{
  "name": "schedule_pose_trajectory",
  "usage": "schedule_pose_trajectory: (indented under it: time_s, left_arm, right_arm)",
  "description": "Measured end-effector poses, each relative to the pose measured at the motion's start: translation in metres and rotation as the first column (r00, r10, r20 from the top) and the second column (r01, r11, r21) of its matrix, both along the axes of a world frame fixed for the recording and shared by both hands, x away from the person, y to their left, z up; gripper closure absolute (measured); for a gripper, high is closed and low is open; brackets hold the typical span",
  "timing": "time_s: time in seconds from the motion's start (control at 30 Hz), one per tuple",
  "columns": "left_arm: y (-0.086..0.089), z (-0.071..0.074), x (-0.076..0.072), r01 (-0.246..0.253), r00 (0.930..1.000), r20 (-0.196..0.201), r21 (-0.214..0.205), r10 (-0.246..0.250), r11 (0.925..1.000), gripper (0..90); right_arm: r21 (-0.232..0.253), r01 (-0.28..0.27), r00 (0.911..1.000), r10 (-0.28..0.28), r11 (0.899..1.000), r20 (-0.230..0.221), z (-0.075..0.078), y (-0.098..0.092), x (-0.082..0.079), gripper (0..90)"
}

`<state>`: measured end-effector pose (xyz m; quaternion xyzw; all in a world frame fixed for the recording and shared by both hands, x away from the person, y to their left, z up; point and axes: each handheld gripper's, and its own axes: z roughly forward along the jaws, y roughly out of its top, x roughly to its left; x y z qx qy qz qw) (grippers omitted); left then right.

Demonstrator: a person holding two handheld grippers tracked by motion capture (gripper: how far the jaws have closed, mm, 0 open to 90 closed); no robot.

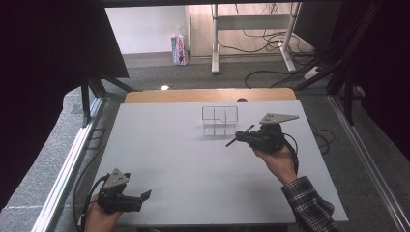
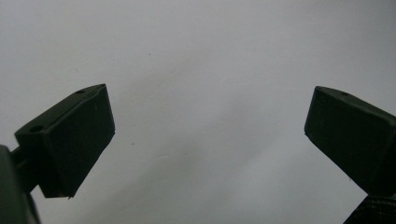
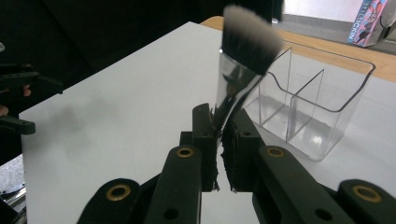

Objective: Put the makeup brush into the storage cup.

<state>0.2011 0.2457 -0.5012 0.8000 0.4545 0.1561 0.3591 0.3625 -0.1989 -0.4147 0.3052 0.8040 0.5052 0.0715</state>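
Two grippers are working at the grey table (image 1: pixel 159 145). The right gripper (image 3: pixel 218 135) is squeezing a brush (image 3: pixel 243 60) tight between its jaws, bristles sticking up. It is holding the brush just near the clear box (image 1: pixel 220 120), which is sitting at the far middle of the table. The left gripper (image 1: pixel 145 195) is waiting at the near left, jaws wide apart and holding nothing. The brush is picked up, I think, but it is not in the box yet, so dropping it into a slot is what is left.

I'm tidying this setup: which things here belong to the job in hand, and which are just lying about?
In the job: makeup brush, shut in the right gripper; clear organizer box.
Lying about: colourful carton on the floor, cables, desk frame.
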Motion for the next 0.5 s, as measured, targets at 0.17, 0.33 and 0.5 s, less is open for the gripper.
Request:
schedule_pose_trajectory:
  time_s: [0.17,0.33,0.5]
  left_arm:
    - [0.001,0.0,-0.001,-0.007,1.0,0.003,0.005,0.007,1.0,2.5]
    - [0.003,0.0,-0.002,-0.014,0.9999,0.006,0.002,0.014,0.9999,2.5]
    - [0.003,0.0,-0.002,-0.018,0.9998,0.011,0.004,0.018,0.9998,2.5]
  right_arm:
    - [0.006,0.006,1.0,-0.006,1.0,0.001,0.001,0.003,0.007,83.5]
    - [0.005,0.009,0.9999,-0.01,1.0,0.007,0.002,0.005,0.013,83.5]
    - [0.001,0.019,0.9998,-0.019,1.0,0.008,0.003,0.007,0.019,83.5]
